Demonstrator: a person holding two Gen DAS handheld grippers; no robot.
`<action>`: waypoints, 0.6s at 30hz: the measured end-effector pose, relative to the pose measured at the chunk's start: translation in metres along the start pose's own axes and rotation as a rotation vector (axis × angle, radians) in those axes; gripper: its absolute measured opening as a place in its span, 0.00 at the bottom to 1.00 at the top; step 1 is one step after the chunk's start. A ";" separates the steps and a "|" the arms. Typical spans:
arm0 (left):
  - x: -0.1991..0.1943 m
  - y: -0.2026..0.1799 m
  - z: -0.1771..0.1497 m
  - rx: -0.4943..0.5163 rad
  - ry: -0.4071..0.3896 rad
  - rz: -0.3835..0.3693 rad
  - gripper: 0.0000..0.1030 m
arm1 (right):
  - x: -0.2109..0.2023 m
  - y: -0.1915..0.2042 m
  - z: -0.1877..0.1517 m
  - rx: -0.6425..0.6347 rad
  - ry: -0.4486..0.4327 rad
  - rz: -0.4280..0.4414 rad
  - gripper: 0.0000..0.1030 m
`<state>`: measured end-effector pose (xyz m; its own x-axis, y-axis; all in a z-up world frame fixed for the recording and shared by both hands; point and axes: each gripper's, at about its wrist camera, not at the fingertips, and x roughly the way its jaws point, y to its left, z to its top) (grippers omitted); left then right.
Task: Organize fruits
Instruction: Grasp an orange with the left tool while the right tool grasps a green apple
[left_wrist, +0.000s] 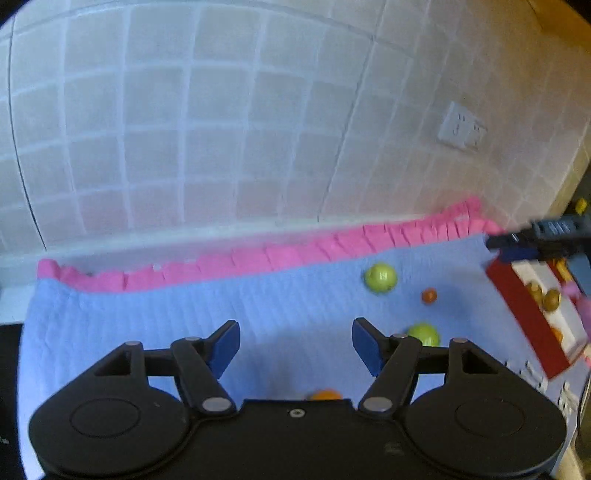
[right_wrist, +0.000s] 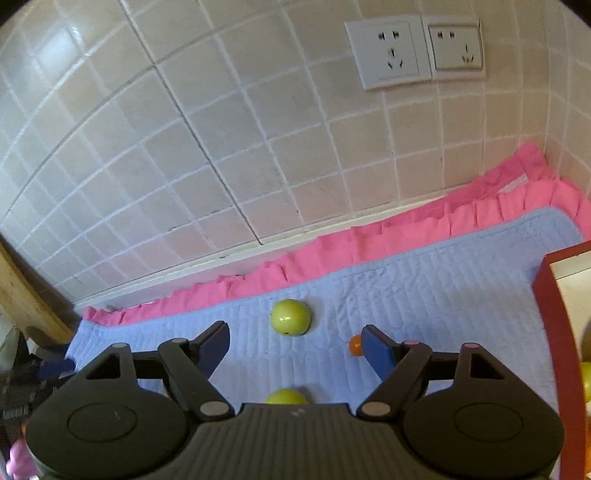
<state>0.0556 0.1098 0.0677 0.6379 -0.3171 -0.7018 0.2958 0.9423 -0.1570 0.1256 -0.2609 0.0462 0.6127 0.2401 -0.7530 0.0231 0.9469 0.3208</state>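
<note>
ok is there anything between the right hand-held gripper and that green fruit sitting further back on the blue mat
Nothing visible. The right hand-held gripper is open, and only bare blue mat lies between its fingers and the far green fruit. The small orange fruit sits off to the side, by the right finger.

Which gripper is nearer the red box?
Right. The right gripper hangs just beside the red box; the left gripper sits farther left across the blue mat.

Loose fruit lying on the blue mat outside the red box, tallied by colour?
Green: 2, far one and near one.
Orange: 2, small one and one half hidden below the left gripper.
Total: 4. Fruit in the red box excluded.
</note>
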 end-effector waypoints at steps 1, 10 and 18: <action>0.006 -0.001 -0.005 0.009 0.018 -0.005 0.77 | 0.008 -0.002 0.000 0.003 0.009 -0.017 0.77; 0.074 -0.037 -0.043 0.141 0.175 -0.034 0.77 | 0.080 -0.034 -0.021 0.075 0.175 -0.090 0.76; 0.111 -0.025 -0.054 0.059 0.255 -0.047 0.59 | 0.102 -0.010 -0.056 0.088 0.307 0.051 0.76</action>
<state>0.0801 0.0567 -0.0435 0.4243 -0.3164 -0.8485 0.3665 0.9168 -0.1585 0.1437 -0.2341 -0.0658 0.3485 0.3523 -0.8686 0.0752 0.9132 0.4006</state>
